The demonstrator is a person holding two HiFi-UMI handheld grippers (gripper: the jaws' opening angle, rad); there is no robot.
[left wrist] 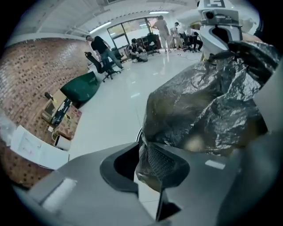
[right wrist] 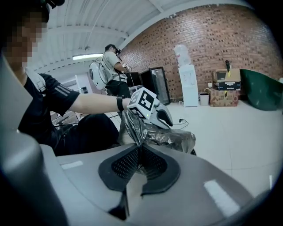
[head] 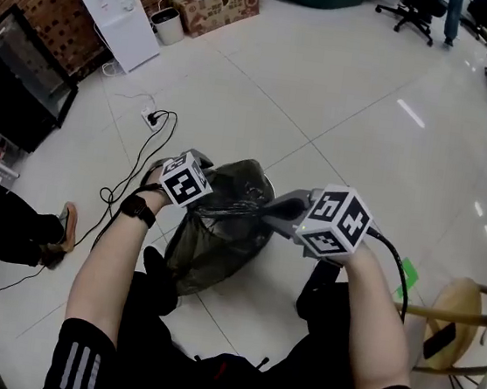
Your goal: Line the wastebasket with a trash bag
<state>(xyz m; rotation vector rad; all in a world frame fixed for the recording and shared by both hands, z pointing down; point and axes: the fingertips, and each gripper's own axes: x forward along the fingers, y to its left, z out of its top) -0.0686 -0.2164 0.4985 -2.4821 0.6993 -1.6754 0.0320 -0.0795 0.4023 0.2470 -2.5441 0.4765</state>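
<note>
My left gripper (left wrist: 142, 162) and right gripper (right wrist: 139, 154) each pinch the trash bag (head: 220, 239) at its mouth. It is thin, floppy, slippery film draped over the wastebasket (head: 268, 186) on the floor, so I'd hold the bunched hem.

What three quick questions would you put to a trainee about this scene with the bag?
1. True or false: the right claw is shut on the bag.
2. Which of these stands against the brick wall? A cooler; B ladder; C bicycle.
3. Short answer: what does the left claw grip?
Key: 1 true; 2 A; 3 the bag.
</note>
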